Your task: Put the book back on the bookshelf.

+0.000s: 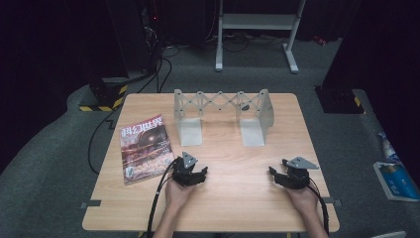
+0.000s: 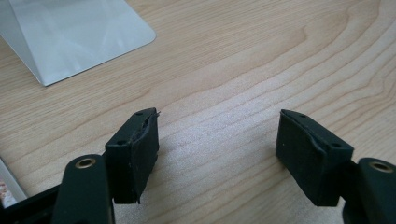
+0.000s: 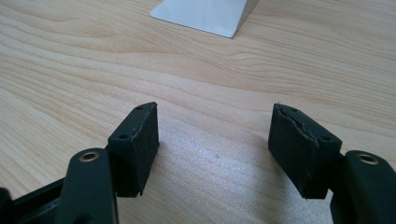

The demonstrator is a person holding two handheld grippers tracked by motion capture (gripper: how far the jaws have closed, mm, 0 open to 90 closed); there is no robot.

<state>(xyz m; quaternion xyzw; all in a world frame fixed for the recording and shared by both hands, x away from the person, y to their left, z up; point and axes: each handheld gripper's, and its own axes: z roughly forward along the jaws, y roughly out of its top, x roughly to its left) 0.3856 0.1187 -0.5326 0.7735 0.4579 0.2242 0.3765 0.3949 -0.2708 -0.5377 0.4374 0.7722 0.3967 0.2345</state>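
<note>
You are in a lab or recording studio, not a home. Your wooden desk (image 1: 213,198) stands alone on grey carpet (image 1: 346,134), ringed by black curtains. At eleven o'clock cables (image 1: 158,69) run to a dark equipment rack, with a yellow-and-black hazard-striped base (image 1: 106,96) beside it. At twelve o'clock stands a white metal frame (image 1: 257,29) on feet.

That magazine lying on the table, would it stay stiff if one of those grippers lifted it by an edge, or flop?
The magazine looks thin and lies flat, so it would probably droop when lifted by one edge. Its cover seems glossy, so it may slide readily on the smooth wooden table if pushed. It is likely light for its size, and pages could fan open unless pinched near the spine.
</note>
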